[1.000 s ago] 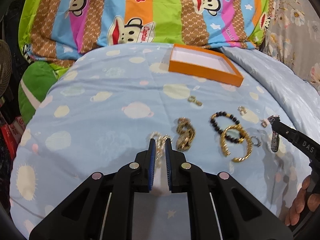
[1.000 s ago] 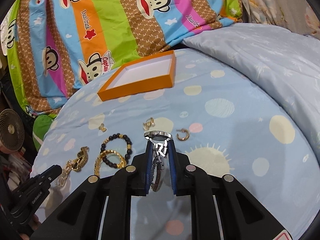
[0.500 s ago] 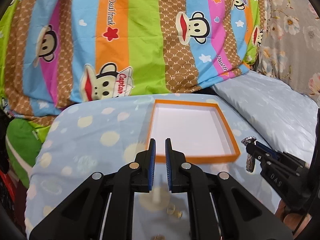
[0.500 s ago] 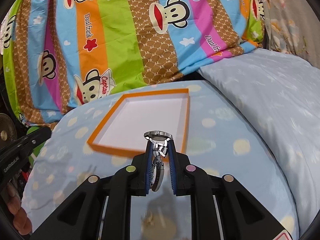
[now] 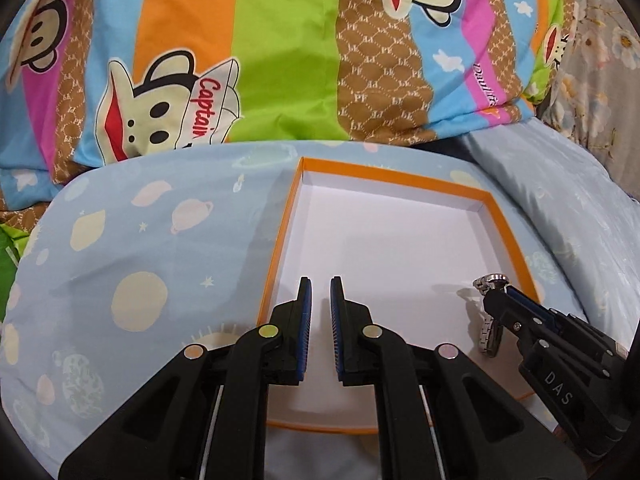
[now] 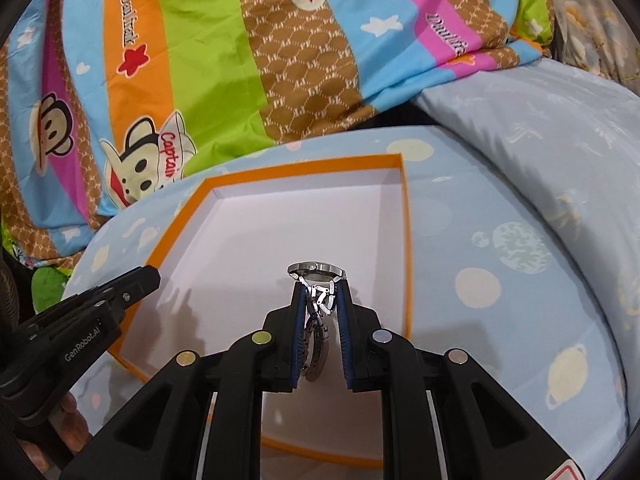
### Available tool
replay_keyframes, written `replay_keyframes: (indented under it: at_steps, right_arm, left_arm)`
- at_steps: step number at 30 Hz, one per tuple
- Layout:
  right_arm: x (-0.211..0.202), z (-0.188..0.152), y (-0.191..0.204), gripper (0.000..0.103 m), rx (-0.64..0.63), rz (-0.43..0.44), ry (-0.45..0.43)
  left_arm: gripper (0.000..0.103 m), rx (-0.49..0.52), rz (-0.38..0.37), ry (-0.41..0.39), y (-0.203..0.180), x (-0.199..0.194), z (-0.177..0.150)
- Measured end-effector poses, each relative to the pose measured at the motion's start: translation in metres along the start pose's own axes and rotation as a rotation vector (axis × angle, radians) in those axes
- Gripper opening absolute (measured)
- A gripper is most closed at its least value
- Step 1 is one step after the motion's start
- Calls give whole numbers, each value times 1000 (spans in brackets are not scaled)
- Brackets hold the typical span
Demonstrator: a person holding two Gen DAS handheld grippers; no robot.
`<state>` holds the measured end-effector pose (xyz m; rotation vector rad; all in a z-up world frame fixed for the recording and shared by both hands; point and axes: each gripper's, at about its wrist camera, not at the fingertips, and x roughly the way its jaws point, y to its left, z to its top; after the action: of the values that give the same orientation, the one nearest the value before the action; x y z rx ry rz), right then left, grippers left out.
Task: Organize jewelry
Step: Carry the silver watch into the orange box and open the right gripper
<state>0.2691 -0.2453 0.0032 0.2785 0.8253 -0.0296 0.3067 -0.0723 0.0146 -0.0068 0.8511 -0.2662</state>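
The right gripper (image 6: 319, 286) is clamping a silver metal-link wristwatch (image 6: 317, 276) by its bracelet, case uppermost, over the white floor of the orange-rimmed box (image 6: 406, 248). The left gripper (image 5: 320, 300) is hovering over the same box, jaws nearly together with a narrow gap; nothing is showing between them. Judgement: the watch is fairly heavy, slick and limp at the links, with a scratchable crystal; gripping beside the case suits best. Legible writing: "DAS", "GenRobot.AI", "Captain" on the quilt (image 5: 208, 40).
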Motion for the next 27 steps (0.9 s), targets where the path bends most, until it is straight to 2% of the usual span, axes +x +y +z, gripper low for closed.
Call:
replay_keyframes:
  at_steps: [5, 10, 14, 18, 22, 27]
  right_arm:
    - [-9, -3, 6, 27, -23, -15, -29]
    - [-25, -13, 14, 27, -45, -8, -39]
    - [-31, -31, 21, 27, -103, -41, -16]
    - [-33, -44, 21, 27, -120, -56, 8]
    - [-45, -57, 23, 27, -129, -33, 33]
    - [-57, -67, 30, 27, -154, -32, 33]
  left_arm:
    - [13, 5, -3, 51, 5, 12, -5]
    - [15, 82, 44, 60, -5, 8, -18]
    - [15, 123, 67, 74, -10, 0, -34]
    - [15, 107, 73, 87, -8, -13, -47]
    - [15, 98, 77, 85, -7, -29, -63]
    - [15, 82, 80, 87, -3, -41, -73]
